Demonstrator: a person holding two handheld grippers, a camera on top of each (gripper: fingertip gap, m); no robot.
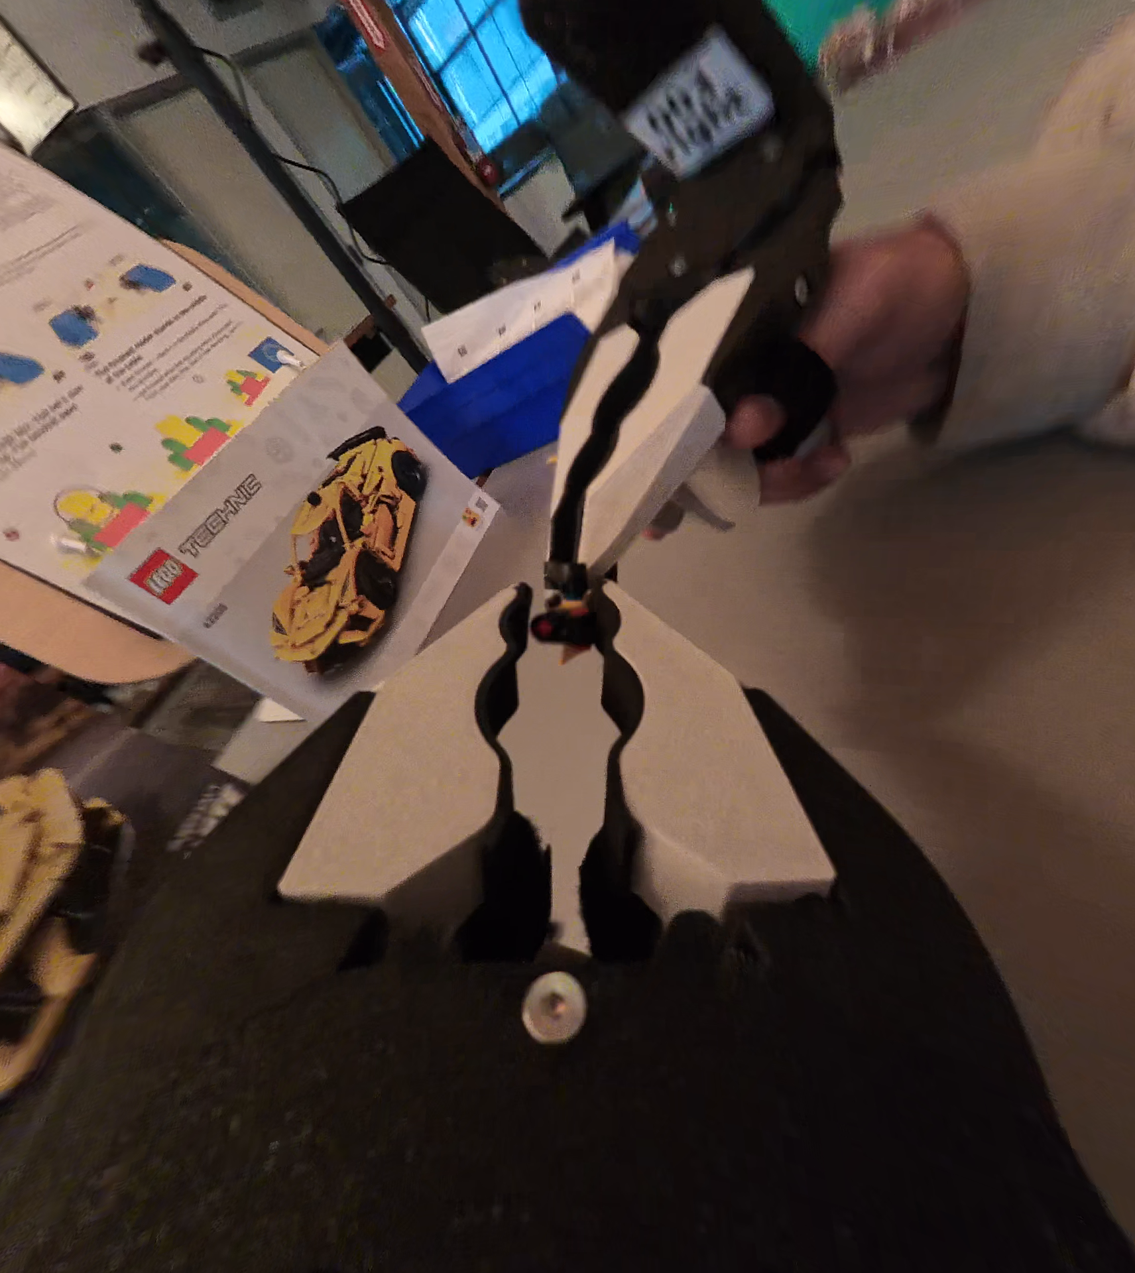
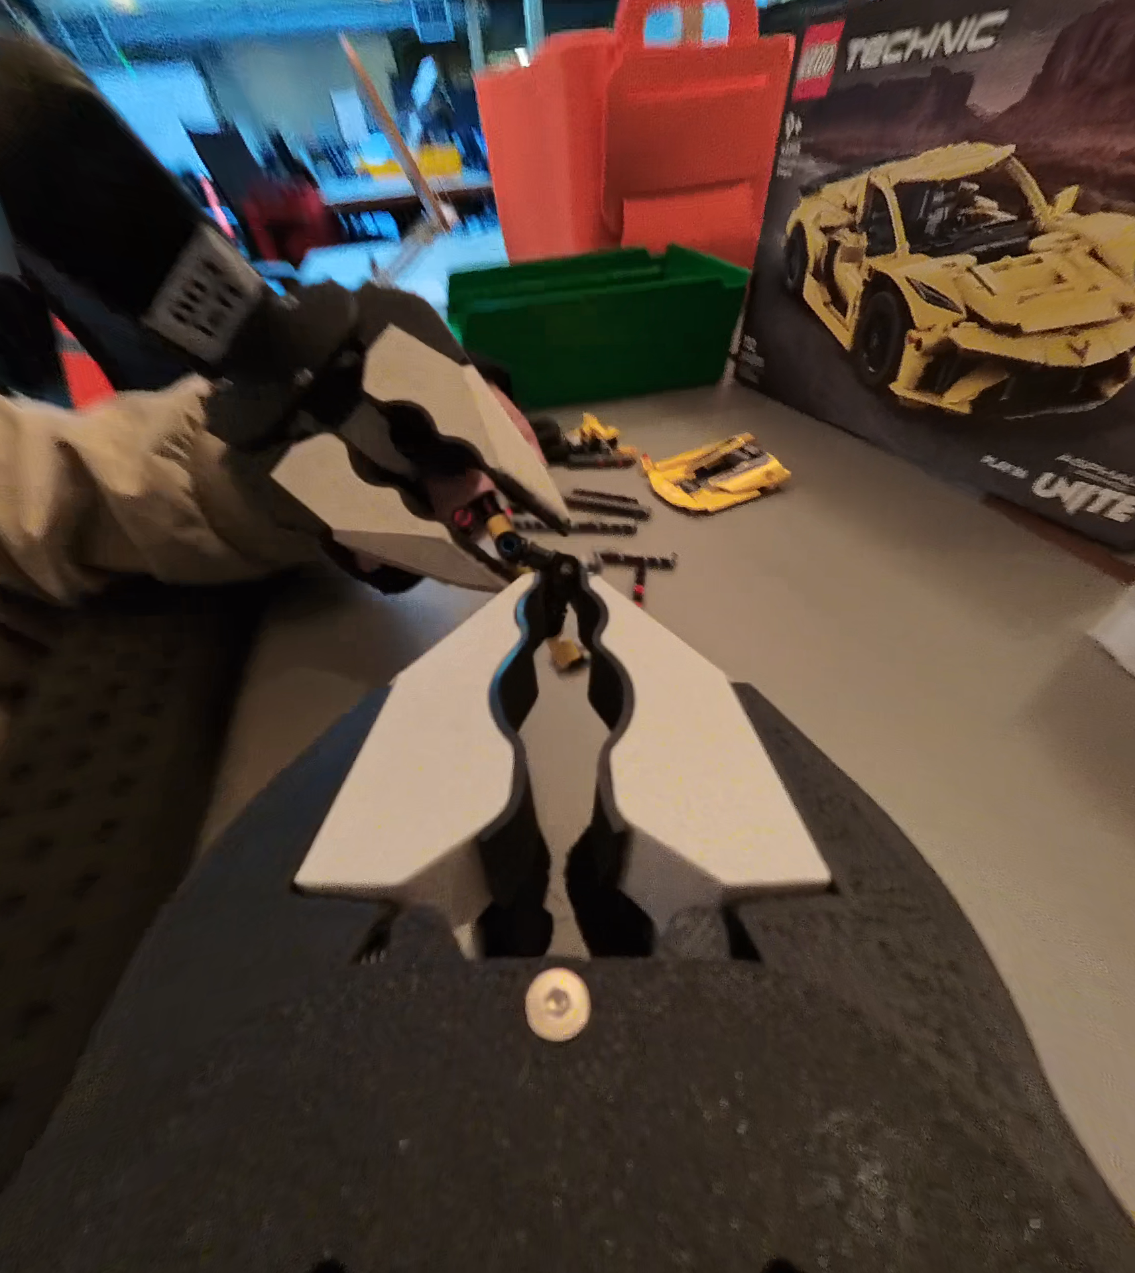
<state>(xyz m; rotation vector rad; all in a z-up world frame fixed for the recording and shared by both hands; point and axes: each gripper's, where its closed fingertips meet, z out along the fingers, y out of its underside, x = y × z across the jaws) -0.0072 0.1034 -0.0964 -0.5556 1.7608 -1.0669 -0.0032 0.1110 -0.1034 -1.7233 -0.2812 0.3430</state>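
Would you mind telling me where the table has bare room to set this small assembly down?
The grey table is bare right of the right gripper, below the car box. It is crowded ahead: black beams, a yellow body panel and the green bin. The left gripper has open surface to its right, a booklet to its left.

The small brick assembly (image 1: 561, 623) pinched at the left gripper (image 1: 563, 606) tips is too small and blurred to make out its parts; black, red and yellow bits show. Where it meets the piece in the right gripper (image 2: 561, 585) is unclear. The yellow car model (image 1: 0, 923) is cut by the left edge. The car box (image 2: 985, 275) runs off the right edge. Background shelves are blurred.
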